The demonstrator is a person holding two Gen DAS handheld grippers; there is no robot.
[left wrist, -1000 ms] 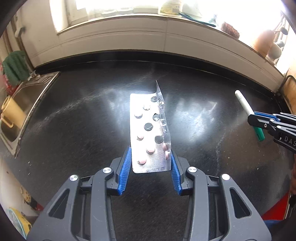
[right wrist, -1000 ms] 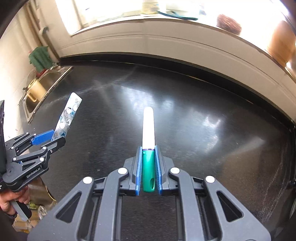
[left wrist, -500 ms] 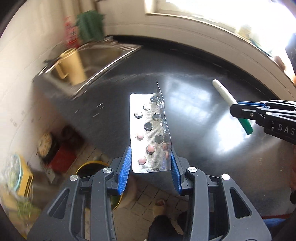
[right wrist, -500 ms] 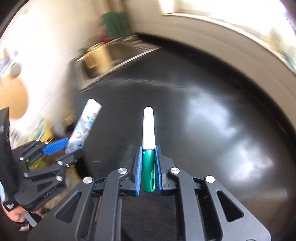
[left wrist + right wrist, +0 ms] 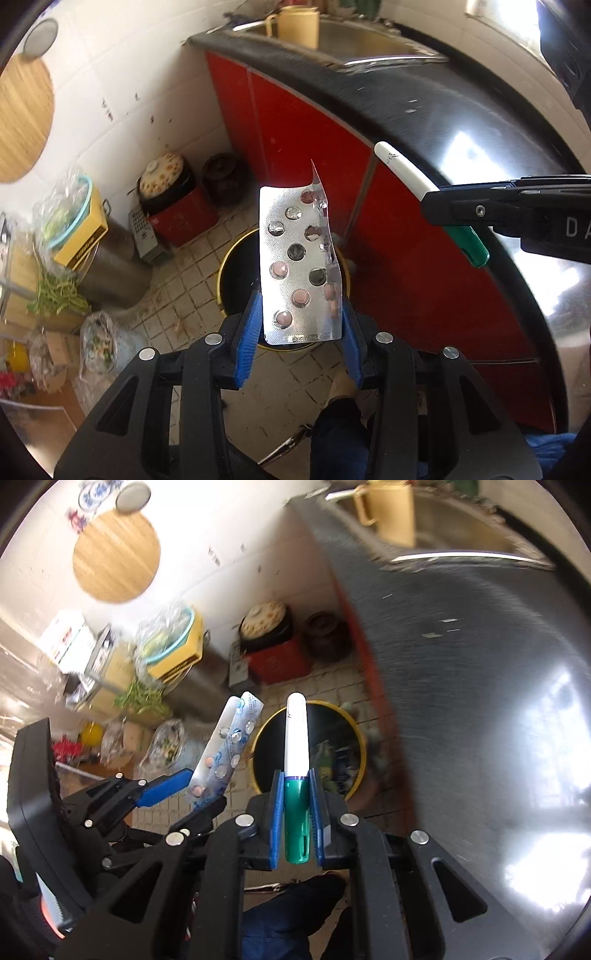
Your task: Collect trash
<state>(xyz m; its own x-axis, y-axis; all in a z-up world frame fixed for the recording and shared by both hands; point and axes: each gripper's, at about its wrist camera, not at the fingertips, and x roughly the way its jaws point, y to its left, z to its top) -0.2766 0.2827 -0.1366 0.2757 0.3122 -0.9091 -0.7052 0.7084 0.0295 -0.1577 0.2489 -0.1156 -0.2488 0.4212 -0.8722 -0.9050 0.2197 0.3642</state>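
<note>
My left gripper (image 5: 299, 325) is shut on a silver pill blister pack (image 5: 295, 266) with a few pink pills left in it. It hangs off the counter, above a yellow-rimmed black trash bin (image 5: 236, 266) on the tiled floor. My right gripper (image 5: 297, 812) is shut on a white pen with a green cap (image 5: 296, 746), also over the trash bin (image 5: 347, 720). In the right wrist view the left gripper (image 5: 184, 786) and its blister pack (image 5: 229, 738) sit at the left. In the left wrist view the right gripper (image 5: 443, 218) holds the pen (image 5: 406, 177) at the right.
A black countertop (image 5: 480, 122) with red cabinet fronts (image 5: 295, 122) curves along the right, with a sink (image 5: 369, 44) and a tan jug (image 5: 299, 22) at its end. Pots, boxes, bags and vegetables crowd the floor at left. The person's leg (image 5: 336, 435) shows below.
Both grippers swung left off the countertop, rolling and tipping down, and now hang over the floor bin. Each keeps its hold on its item.
</note>
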